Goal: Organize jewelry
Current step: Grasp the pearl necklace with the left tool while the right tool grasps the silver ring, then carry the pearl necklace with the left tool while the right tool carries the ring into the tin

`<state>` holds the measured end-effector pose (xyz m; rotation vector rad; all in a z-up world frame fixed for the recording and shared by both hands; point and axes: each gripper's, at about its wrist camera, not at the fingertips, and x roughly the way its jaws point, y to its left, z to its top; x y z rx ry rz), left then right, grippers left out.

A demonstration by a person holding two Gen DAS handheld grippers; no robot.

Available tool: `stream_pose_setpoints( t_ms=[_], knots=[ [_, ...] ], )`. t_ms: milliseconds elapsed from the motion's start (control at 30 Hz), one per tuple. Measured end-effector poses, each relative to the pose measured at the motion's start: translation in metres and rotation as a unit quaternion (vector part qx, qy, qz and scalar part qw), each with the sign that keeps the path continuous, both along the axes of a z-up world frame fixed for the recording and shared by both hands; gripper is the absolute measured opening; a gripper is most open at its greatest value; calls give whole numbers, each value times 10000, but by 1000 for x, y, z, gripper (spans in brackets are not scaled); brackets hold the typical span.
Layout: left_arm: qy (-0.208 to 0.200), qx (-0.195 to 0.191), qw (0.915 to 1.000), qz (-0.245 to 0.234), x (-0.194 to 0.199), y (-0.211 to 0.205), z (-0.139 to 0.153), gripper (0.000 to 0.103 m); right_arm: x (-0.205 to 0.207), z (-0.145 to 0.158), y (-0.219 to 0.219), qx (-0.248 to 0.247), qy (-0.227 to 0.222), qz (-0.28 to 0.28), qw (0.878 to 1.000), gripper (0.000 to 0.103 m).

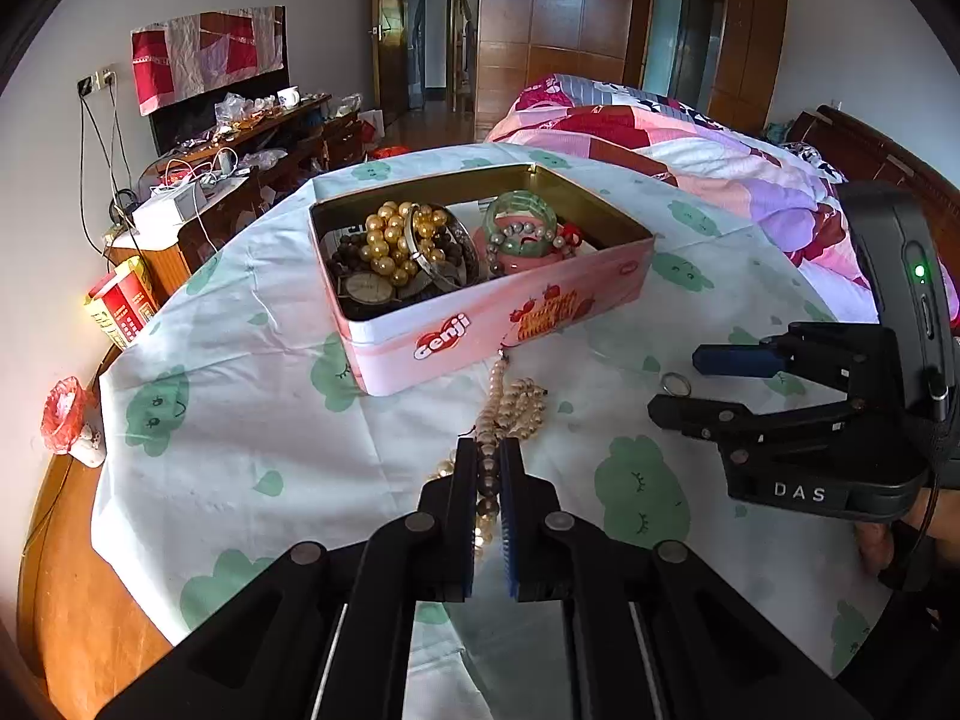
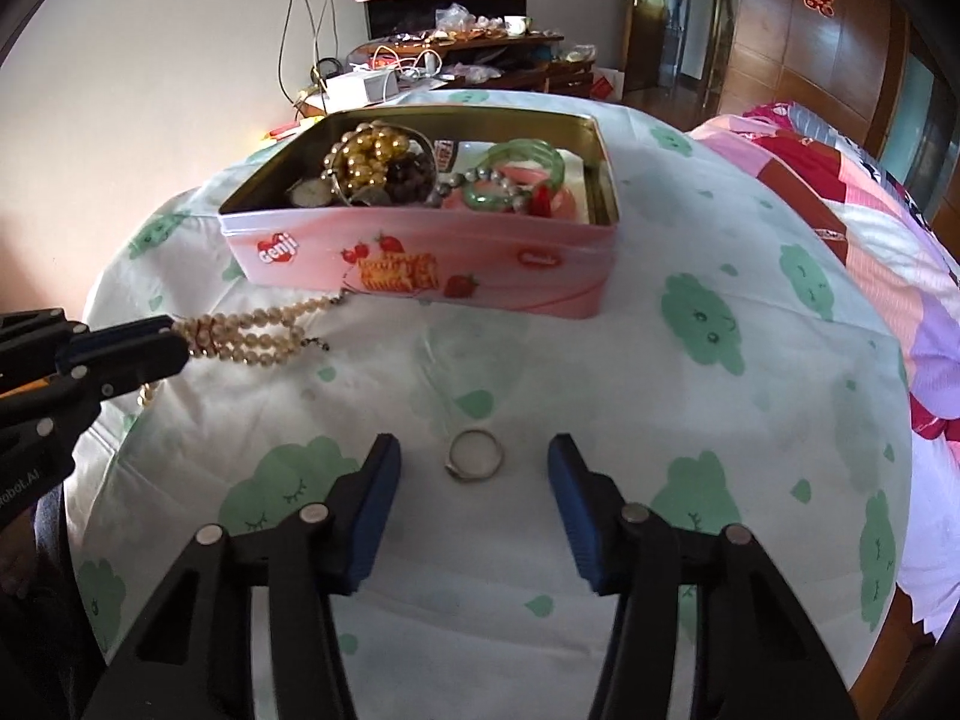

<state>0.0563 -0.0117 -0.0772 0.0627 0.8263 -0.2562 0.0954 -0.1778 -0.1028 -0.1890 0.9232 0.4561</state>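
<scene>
While the left gripper (image 1: 489, 468) stands clamped on the pearl bracelet (image 1: 510, 405), its blue pads pinch one end of the strands. Rest of the bracelet trails across the cloth toward the tin; far end with its clasp lies just at the tin's near wall.

Right gripper (image 2: 474, 456): jaws apart, nothing pinched. Silver ring (image 2: 474, 456) lies flat on the cloth between the two blue pads (image 2: 375, 504), clear of both. Whether the fingertips touch the cloth, cannot tell.

Pink Genji biscuit tin (image 1: 498, 324), lid off, sits on the far side of the table from both grippers. Inside, left part: gold bead strand (image 1: 396, 234) heaped over dark wooden beads (image 1: 354, 255), a silver bangle (image 1: 432, 252) and a wristwatch face (image 1: 367, 288). Inside, right part: green jade bangles (image 1: 519, 213) stacked on something pink, a grey pearl bracelet (image 1: 528, 234) draped across them, a small red piece beside.

White tablecloth with green cloud faces (image 2: 708, 324) covers a round wooden table (image 1: 78, 600). Bed with patchwork quilt (image 1: 690, 144) to the right, beyond the table. Cluttered wooden sideboard (image 1: 252, 138) against the far left wall.
</scene>
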Motion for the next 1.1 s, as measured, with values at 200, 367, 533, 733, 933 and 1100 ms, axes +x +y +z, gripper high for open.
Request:
stream_pose_setpoints(
  t_ms=[200,367,533,733,933,1100],
  knots=[
    [-31,-31,10000,-2,-2,-1,2,6,-4,1,2,-50,-94,160,9998,28],
    [-86,-81,9999,-20,-4,0,8,6,-7,1,2,7,-93,253,9996,22],
    [-162,-136,9998,-35,-6,2,17,6,-11,5,0,42,-156,258,9995,22],
    [-393,-145,9991,-81,-13,0,35,6,-22,21,-8,159,-356,232,9990,22],
    [-647,-279,9975,-65,-17,4,59,6,-27,46,-18,394,-650,168,9970,22],
    [-880,-407,9953,48,-10,13,80,6,-25,66,-20,554,-900,147,9943,22]
  ],
)
